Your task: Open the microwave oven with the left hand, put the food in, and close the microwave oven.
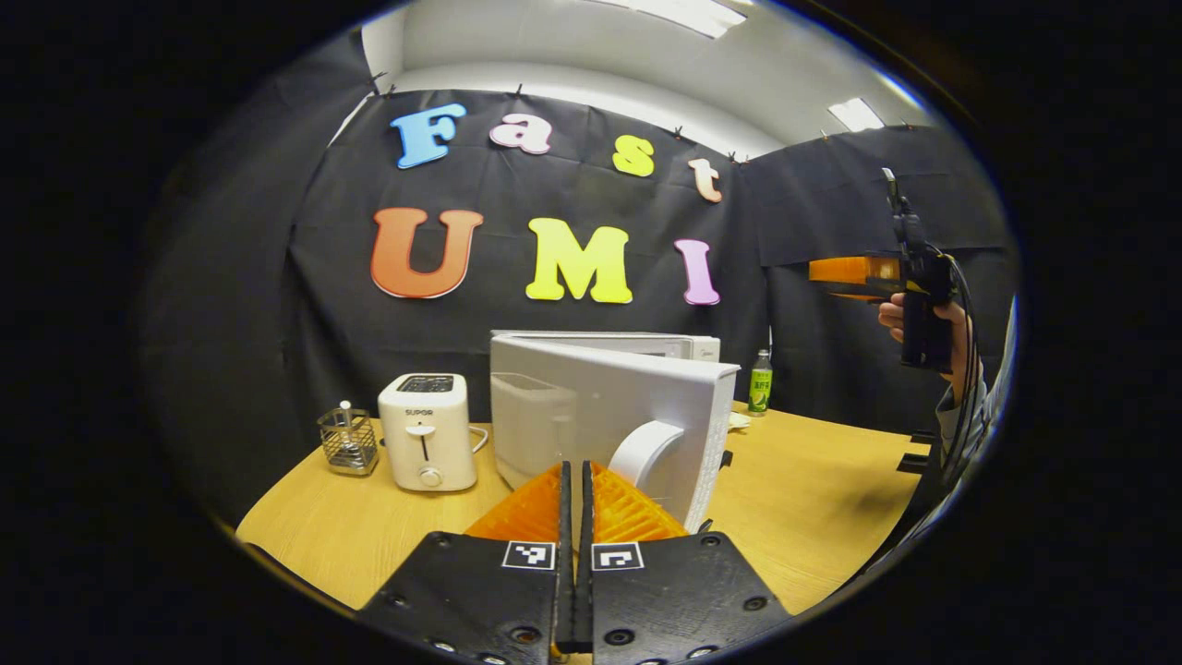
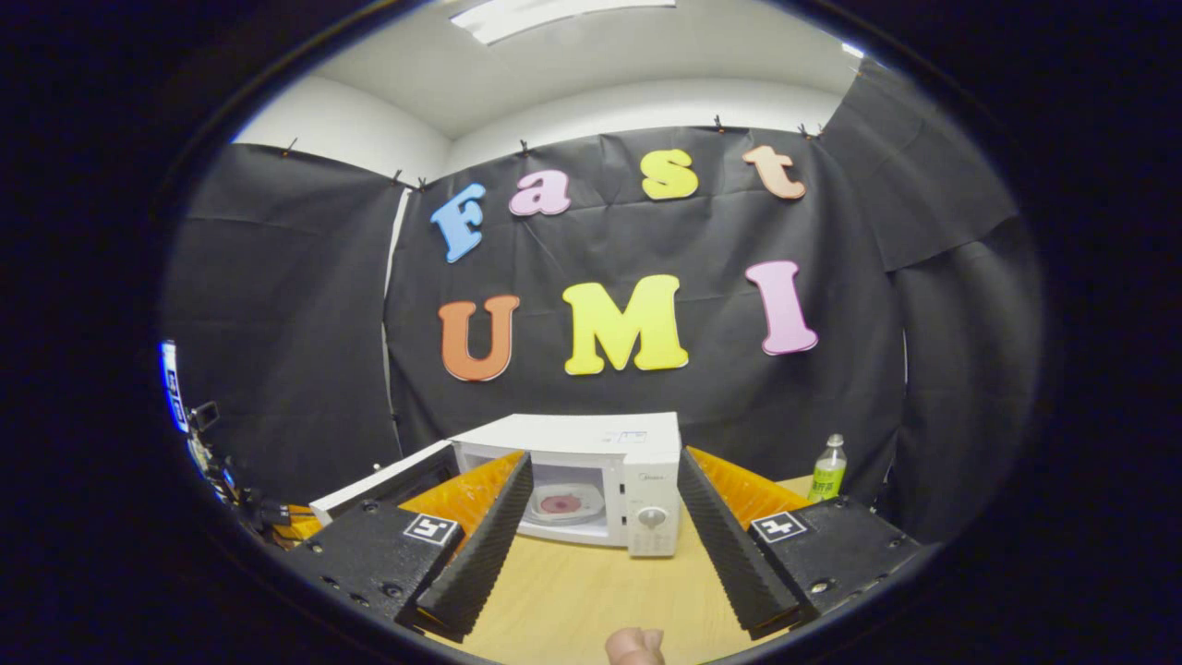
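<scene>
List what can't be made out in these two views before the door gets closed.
- Left gripper view: the microwave cavity is hidden behind its open door.
- Right gripper view: the food on the plate inside is too small to identify.
- Right gripper view: the open door is partly covered by the right hand-held gripper finger.
- Left gripper view: the left hand-held gripper covers the table ahead.
</scene>
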A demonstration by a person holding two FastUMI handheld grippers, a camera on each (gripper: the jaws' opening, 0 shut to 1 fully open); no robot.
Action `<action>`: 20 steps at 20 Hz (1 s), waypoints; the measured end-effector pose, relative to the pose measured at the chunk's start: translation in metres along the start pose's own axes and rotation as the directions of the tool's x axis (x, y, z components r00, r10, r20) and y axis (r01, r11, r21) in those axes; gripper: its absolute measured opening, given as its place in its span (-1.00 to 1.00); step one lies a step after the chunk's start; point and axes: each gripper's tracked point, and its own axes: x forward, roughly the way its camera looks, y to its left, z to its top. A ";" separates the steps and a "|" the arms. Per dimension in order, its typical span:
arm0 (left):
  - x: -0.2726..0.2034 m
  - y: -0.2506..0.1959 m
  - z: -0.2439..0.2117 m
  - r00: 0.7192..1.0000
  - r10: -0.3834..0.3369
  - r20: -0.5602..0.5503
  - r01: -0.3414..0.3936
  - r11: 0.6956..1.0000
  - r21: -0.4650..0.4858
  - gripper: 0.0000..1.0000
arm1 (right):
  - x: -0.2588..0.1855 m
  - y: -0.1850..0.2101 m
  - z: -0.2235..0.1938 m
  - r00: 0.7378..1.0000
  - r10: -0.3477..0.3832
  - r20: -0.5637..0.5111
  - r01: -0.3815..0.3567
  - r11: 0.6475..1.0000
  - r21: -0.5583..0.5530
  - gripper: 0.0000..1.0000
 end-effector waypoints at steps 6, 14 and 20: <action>0.049 -0.050 -0.007 0.994 -0.106 -0.039 0.106 0.994 -0.002 -1.00 | -0.004 -0.043 -0.003 0.999 -0.043 -0.003 0.043 0.998 0.038 0.80; 0.125 -0.100 -0.010 0.980 -0.195 -0.034 0.195 0.981 -0.021 -1.00 | -0.007 -0.090 -0.011 0.998 -0.064 -0.005 0.065 0.995 0.073 0.99; 0.183 -0.119 -0.010 0.982 -0.184 -0.036 0.183 0.983 -0.027 -1.00 | -0.006 -0.116 -0.016 0.996 -0.091 0.000 0.091 0.994 0.064 1.00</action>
